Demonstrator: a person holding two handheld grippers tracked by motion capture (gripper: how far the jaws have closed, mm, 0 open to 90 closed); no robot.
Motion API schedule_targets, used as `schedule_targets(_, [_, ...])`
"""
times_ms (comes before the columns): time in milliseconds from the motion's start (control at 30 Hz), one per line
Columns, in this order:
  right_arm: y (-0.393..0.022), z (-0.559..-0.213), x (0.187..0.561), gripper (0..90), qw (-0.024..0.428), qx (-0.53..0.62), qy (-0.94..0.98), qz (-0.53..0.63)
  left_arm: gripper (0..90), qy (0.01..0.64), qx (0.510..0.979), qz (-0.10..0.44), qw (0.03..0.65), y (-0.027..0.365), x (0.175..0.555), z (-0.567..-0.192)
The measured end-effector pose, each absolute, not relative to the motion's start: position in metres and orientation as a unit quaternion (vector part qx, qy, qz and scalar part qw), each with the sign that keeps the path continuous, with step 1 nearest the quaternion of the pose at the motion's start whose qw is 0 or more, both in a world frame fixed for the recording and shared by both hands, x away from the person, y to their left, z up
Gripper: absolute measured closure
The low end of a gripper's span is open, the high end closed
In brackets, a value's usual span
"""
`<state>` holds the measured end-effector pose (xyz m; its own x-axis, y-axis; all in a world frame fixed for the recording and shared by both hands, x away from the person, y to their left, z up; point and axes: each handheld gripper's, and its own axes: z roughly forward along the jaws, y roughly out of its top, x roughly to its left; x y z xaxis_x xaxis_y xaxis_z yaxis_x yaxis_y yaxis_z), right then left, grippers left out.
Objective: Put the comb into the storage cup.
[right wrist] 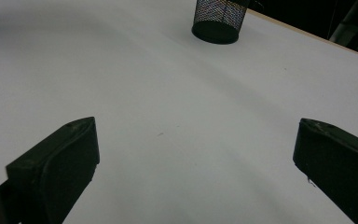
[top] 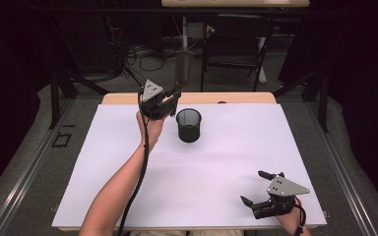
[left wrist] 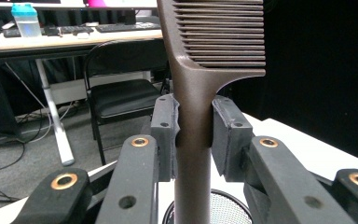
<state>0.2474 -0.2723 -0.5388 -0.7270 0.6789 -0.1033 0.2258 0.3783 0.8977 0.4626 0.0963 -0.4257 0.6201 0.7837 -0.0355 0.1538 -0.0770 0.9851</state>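
Note:
A brown comb [left wrist: 200, 70] stands upright between the pads of my left gripper [left wrist: 193, 126], which is shut on its handle; the teeth point right in the left gripper view. In the high view the left gripper [top: 170, 101] hangs just left of and above a black mesh cup [top: 189, 125], and the comb [top: 183, 69] rises from it. The cup's rim [left wrist: 214, 207] shows right below the comb's handle. My right gripper [top: 256, 188] rests open near the table's front right, its jaws wide apart over bare white surface. The mesh cup [right wrist: 219, 21] stands far ahead of it.
The white table cover [top: 202, 172] spreads wide around the cup. Beyond the far wooden edge [top: 241, 97] stand a black folding chair [top: 236, 44], cables on the floor and a desk. Dark curtains flank both sides.

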Motion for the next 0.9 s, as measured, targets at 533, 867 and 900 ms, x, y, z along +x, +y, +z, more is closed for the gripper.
schedule_targets(533, [-0.273,-0.539,0.248,0.0,0.237,0.282,0.796,0.48,72.1,0.339,0.672,0.273,0.599,0.085,0.471,-0.437])
schedule_targets(867, [-0.273,-0.539,0.248,0.0,0.237,0.283,0.796,0.48,72.1,0.34,0.667,0.269,0.606,0.078,0.476,-0.447])
schedule_targets(900, [-0.273,-0.539,0.248,0.0,0.237,0.283,0.796,0.48,72.1,0.34,0.667,0.269,0.606,0.078,0.476,-0.447])
